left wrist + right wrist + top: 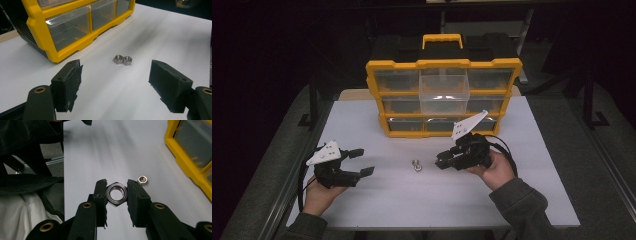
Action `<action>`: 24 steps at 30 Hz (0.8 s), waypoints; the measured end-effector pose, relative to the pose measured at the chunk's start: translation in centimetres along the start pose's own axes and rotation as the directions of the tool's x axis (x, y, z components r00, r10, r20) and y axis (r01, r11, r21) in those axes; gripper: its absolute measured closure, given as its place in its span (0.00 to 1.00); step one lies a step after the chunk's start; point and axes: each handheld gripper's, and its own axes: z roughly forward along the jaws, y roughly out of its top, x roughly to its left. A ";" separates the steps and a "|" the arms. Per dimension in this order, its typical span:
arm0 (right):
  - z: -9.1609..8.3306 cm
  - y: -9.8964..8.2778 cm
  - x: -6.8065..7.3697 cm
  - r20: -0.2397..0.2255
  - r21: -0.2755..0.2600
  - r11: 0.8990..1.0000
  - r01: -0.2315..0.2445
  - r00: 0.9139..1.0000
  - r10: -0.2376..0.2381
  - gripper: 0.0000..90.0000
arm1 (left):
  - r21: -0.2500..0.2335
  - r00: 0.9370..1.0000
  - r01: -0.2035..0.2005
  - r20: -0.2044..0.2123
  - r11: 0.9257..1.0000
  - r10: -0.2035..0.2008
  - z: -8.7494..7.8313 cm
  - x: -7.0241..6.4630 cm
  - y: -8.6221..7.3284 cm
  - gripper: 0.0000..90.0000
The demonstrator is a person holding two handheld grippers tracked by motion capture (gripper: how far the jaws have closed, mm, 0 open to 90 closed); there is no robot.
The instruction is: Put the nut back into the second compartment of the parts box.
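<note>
Steel hex nut [116, 194], large and shiny, is sitting clamped in the right claw [116, 195] above the white surface [522, 150], two small nuts [122, 60] are remaining there, and the left claw [120, 85] is standing wide, empty.

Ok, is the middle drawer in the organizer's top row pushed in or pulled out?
Pulled out. In the high view the clear middle drawer juts forward from the yellow organizer, past its neighbours' fronts. Whether anything lies inside, I cannot tell.
</note>
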 end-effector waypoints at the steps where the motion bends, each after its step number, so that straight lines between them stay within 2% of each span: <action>1: -0.4 0.2 0.0 -0.002 -0.002 1.000 0.005 1.000 -0.005 0.77 | -0.002 1.000 0.002 0.000 1.000 -0.002 0.0 0.0 0.0 0.28; 3: -1.1 0.7 -0.1 -0.003 -0.012 1.000 0.006 1.000 -0.006 0.77 | 0.006 1.000 -0.014 -0.004 1.000 0.014 0.0 0.0 0.1 0.28; 8: -3.0 2.0 -0.1 -0.008 -0.035 0.999 0.022 1.000 -0.023 0.77 | 0.005 1.000 0.000 -0.003 1.000 0.000 0.0 -0.1 0.0 0.28; 11: -4.2 3.1 -0.1 -0.009 -0.039 0.999 0.032 0.999 -0.032 0.77 | 0.013 1.000 -0.005 -0.005 1.000 0.005 -0.1 0.0 0.0 0.28; 14: -5.4 4.1 0.0 -0.013 -0.039 0.999 0.021 1.000 -0.022 0.77 | 0.015 1.000 -0.010 -0.008 1.000 0.010 -0.1 0.0 0.0 0.27; 15: -5.7 4.5 0.0 -0.013 -0.039 0.999 0.026 1.000 -0.026 0.77 | 0.016 1.000 -0.026 -0.010 1.000 0.027 -0.2 0.1 0.0 0.27; 18: -6.5 5.4 0.0 -0.011 -0.032 0.999 0.034 0.999 -0.034 0.77 | 0.014 1.000 -0.011 -0.010 1.000 0.011 -0.1 0.0 0.0 0.27; 20: -6.9 6.0 -0.1 -0.006 -0.027 0.998 0.056 0.998 -0.056 0.77 | 0.015 1.000 -0.015 -0.011 1.000 0.015 -0.1 0.0 0.0 0.27; 24: -7.8 7.0 -0.2 -0.004 -0.036 0.997 0.065 0.998 -0.066 0.77 | 0.018 1.000 -0.016 -0.012 1.000 0.017 -0.1 0.1 0.0 0.26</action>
